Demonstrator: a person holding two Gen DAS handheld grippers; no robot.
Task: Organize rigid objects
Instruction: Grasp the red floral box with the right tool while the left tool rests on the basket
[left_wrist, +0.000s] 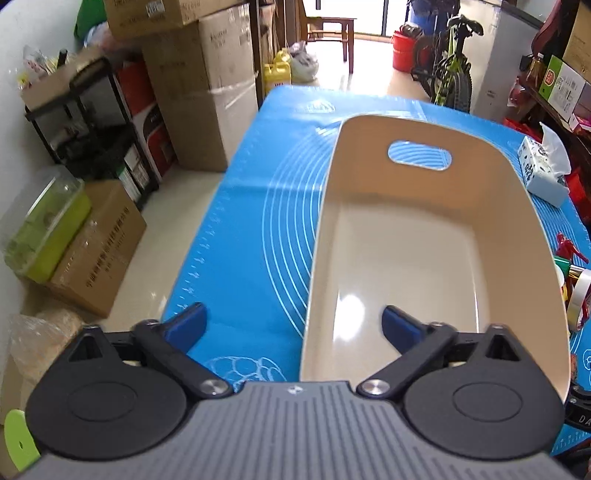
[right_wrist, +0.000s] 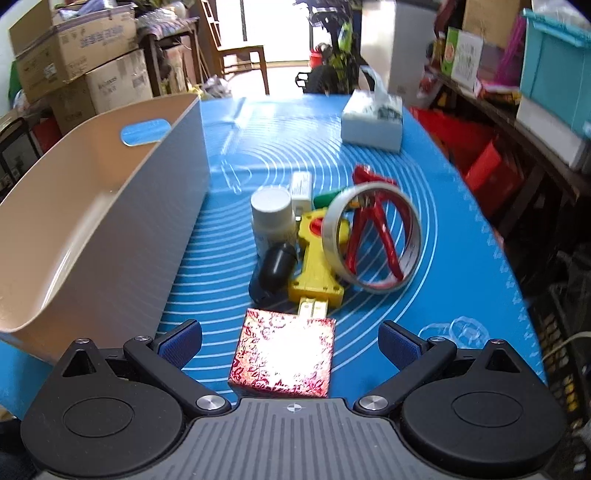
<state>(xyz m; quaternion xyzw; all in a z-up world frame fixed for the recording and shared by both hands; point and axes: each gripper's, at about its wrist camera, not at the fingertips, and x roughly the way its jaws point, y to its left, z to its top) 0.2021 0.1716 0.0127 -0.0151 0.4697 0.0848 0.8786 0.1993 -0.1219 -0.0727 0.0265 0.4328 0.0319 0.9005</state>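
An empty cream bin (left_wrist: 327, 206) with a handle slot stands on the blue mat (left_wrist: 251, 206). My left gripper (left_wrist: 293, 317) is open and straddles the bin's near left wall, one finger over the mat and one inside the bin, touching nothing. In the right wrist view the bin (right_wrist: 110, 177) is on the left. My right gripper (right_wrist: 290, 328) is open around a red patterned box (right_wrist: 284, 354), its pads clear of the box. Beyond lie a yellow tool (right_wrist: 314, 266), a black object (right_wrist: 277, 266), a white bottle (right_wrist: 271, 218), a tape roll (right_wrist: 332, 225) and red pliers (right_wrist: 373, 218).
A tissue box (right_wrist: 373, 118) sits at the mat's far right. A small white box (right_wrist: 301, 188) and a green piece (right_wrist: 327, 199) lie behind the bottle. Cardboard boxes (left_wrist: 192, 103) and a shelf stand on the floor to the left, storage shelves to the right, a bicycle (left_wrist: 450, 70) beyond.
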